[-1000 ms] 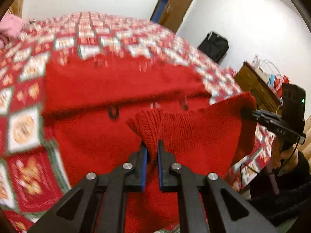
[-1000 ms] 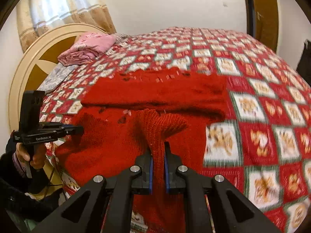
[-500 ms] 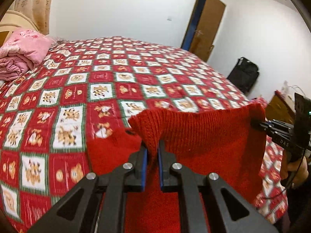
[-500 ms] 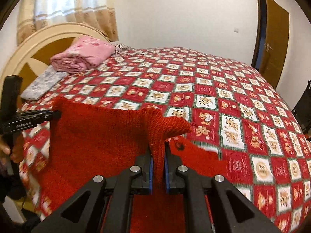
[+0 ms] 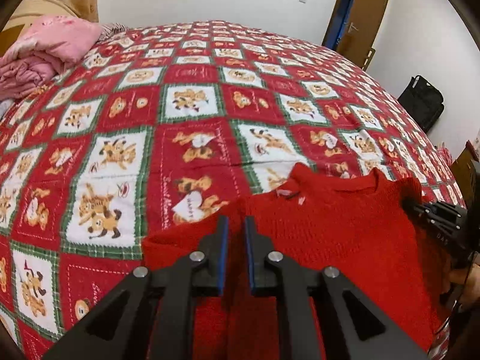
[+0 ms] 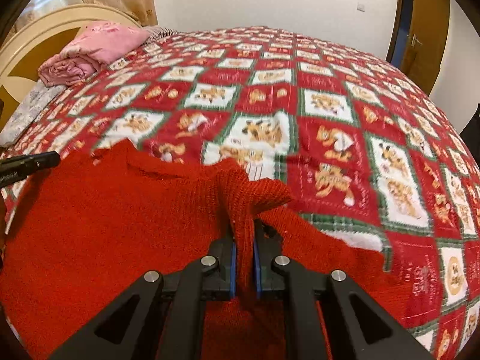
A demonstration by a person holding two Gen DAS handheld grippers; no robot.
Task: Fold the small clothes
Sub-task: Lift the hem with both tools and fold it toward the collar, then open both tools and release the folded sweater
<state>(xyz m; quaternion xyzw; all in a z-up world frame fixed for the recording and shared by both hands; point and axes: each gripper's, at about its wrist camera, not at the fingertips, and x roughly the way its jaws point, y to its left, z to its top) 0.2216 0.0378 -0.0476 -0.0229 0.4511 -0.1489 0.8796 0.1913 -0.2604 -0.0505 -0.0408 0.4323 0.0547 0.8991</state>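
Since a second ago I have swung both tongs away from the spread-out knit, and the red sweater [image 5: 330, 234] now hangs over the near edge of the patchwork bedspread [image 5: 186, 114]. Through the left camera, my left tongs [image 5: 236, 228] stand a crack apart; red knit lies right under them, but whether they pinch it I cannot tell. Through the right camera, my right tongs [image 6: 243, 240] are clamped on a bunched fold of the sweater [image 6: 105, 225], which spreads left of them.
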